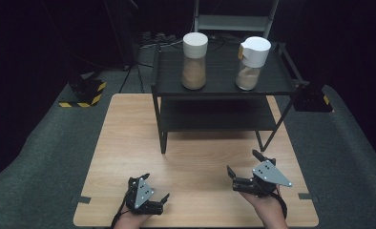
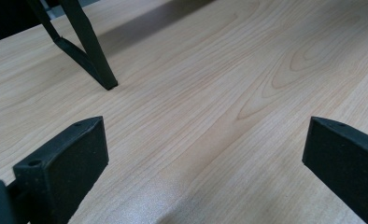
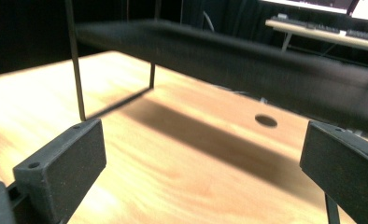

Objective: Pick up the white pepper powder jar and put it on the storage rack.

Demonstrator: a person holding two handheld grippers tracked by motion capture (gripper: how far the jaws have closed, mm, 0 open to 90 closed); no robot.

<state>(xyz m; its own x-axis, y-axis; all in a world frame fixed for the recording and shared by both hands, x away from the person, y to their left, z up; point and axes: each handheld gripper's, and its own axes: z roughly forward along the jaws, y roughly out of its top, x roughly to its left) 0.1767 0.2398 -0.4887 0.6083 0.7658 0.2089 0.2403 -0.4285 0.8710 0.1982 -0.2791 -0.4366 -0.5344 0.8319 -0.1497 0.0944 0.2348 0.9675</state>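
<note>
Wooden table, black shelf at back. Two jars up top, well apart from left gripper and right gripper: both wide, empty, near edge, likely poised for reaching.

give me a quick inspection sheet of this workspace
surface: wooden table, bare around the rack
job's things: two white-capped jars, left jar and right jar, upright and apart on the top shelf of the black rack; lower shelf bare
clutter: nothing seen
grippers: left gripper and right gripper both open, holding nothing, near the table's front edge
cables: dark cables on the floor behind the rack
surroundings: grey floor mat, black-and-yellow striped block, dark room
</note>
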